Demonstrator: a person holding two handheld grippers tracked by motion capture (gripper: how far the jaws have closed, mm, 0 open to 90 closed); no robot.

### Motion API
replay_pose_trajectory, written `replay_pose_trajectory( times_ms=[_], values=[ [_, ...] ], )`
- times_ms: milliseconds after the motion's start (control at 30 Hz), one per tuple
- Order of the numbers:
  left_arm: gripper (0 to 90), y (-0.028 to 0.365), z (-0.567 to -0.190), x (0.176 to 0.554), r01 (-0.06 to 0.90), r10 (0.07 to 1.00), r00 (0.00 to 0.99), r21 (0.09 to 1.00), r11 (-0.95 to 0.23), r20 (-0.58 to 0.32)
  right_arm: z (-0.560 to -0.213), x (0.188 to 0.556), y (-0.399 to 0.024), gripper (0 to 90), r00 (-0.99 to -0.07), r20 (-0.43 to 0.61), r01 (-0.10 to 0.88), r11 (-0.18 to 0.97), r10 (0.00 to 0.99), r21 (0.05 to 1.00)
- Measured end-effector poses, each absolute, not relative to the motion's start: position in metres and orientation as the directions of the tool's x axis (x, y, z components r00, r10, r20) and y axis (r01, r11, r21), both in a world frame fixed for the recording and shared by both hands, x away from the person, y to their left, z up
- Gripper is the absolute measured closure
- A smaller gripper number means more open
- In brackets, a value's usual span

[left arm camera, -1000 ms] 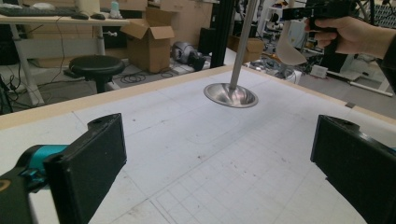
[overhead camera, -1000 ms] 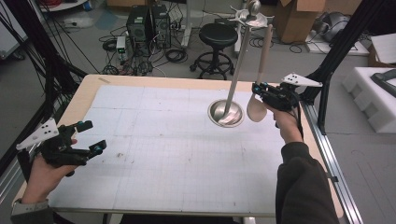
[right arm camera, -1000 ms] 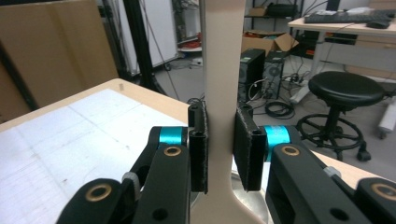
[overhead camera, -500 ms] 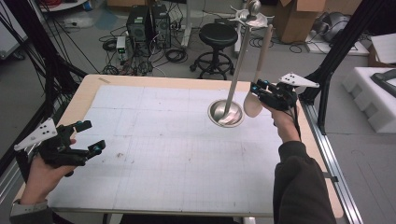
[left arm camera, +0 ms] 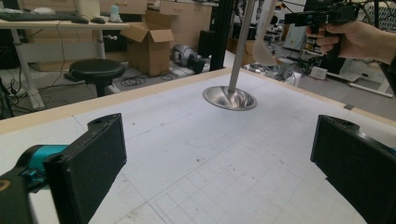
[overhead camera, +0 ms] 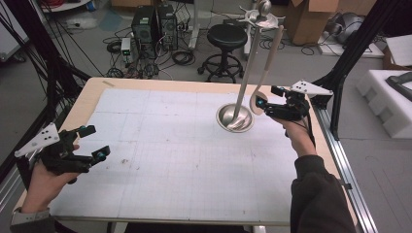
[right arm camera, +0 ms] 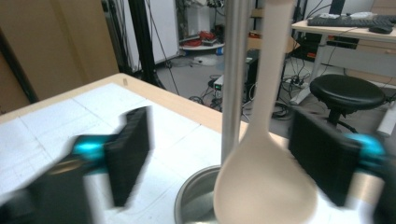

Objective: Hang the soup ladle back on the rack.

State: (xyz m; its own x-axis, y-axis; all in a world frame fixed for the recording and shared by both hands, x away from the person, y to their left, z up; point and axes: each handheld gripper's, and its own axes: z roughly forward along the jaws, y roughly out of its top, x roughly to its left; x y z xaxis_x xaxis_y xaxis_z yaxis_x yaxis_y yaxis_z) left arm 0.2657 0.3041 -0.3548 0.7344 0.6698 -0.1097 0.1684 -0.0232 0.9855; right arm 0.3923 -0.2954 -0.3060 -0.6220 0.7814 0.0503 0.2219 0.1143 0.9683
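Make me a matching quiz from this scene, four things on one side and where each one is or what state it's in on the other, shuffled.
Things:
1. spoon
2. stand base
3. stool
4. left claw

Places or states:
A. on the floor beyond the table
B. open, holding nothing
C. hanging from the stand's top
D. resting on the white mat

Pairs: 1-C, 2-D, 3-A, 4-B
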Motion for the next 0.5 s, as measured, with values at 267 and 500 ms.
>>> replay_pose_trajectory(
  times_ms=[267, 500],
  values=[
    [3.9, 0.303, -0.355, 0.266, 0.163, 0.669, 0.735, 0.986, -0.017, -0.110, -0.308, 0.376, -0.289, 0.0, -0.619, 0.075, 0.213, 0.075, 0.782, 0.974],
    [3.9, 0.300, -0.355, 0.266, 0.158, 0.666, 0.738, 0.987, -0.016, -0.107, -0.311, 0.350, -0.283, 0.0, -0.664, 0.065, 0.166, 0.062, 0.745, 0.984]
  ],
)
